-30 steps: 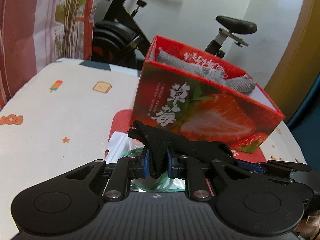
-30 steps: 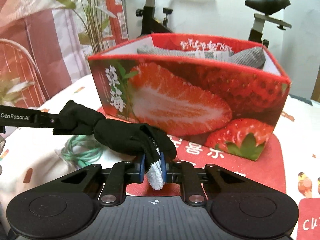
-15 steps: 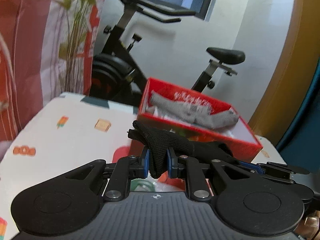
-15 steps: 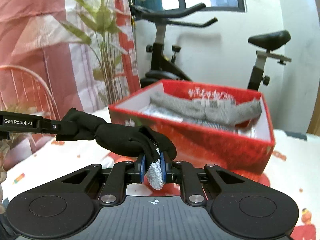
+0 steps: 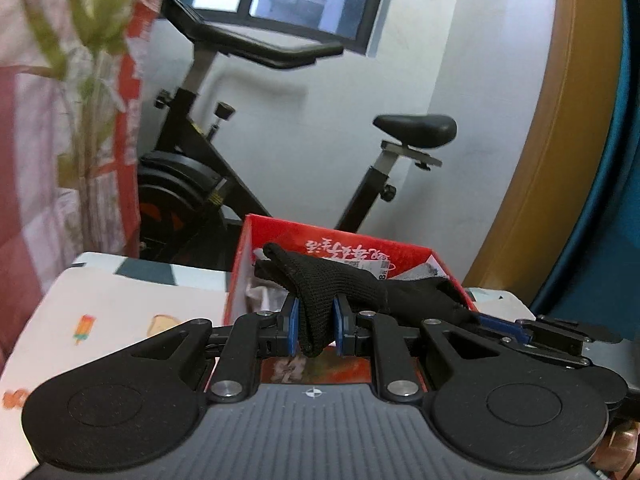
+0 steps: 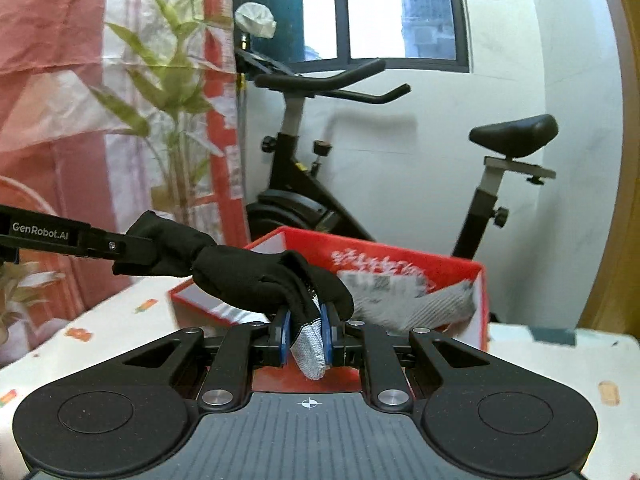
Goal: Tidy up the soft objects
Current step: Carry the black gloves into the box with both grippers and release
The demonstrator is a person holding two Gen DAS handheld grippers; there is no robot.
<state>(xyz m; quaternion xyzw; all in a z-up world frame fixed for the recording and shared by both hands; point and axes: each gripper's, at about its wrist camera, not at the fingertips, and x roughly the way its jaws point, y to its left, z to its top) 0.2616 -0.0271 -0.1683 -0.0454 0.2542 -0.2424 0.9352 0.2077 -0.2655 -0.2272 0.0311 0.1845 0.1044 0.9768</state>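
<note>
Left gripper [image 5: 316, 322] has its blue pads clamped tight on one end of a black knit glove [image 5: 320, 300], and the right gripper [image 6: 306, 330] is pinching the other end, right where the glove has a grey dotted fingertip poking down between its pads. So the glove is strung between the two tools, held up in the air with a bit of a twist in the middle. In the right wrist view the left gripper comes in from the left side, gripping the far end of the glove. Just past both grippers and lower down sits an open red box [image 6: 478, 280] with white lettering inside, on a table [image 5: 120, 308] with a white printed cloth. A grey sock [image 6: 432, 306] is lying in the box. Behind the box there's an exercise bike [image 6: 304, 200] against the white wall, with a plant [image 6: 176, 92] off to the left.
</note>
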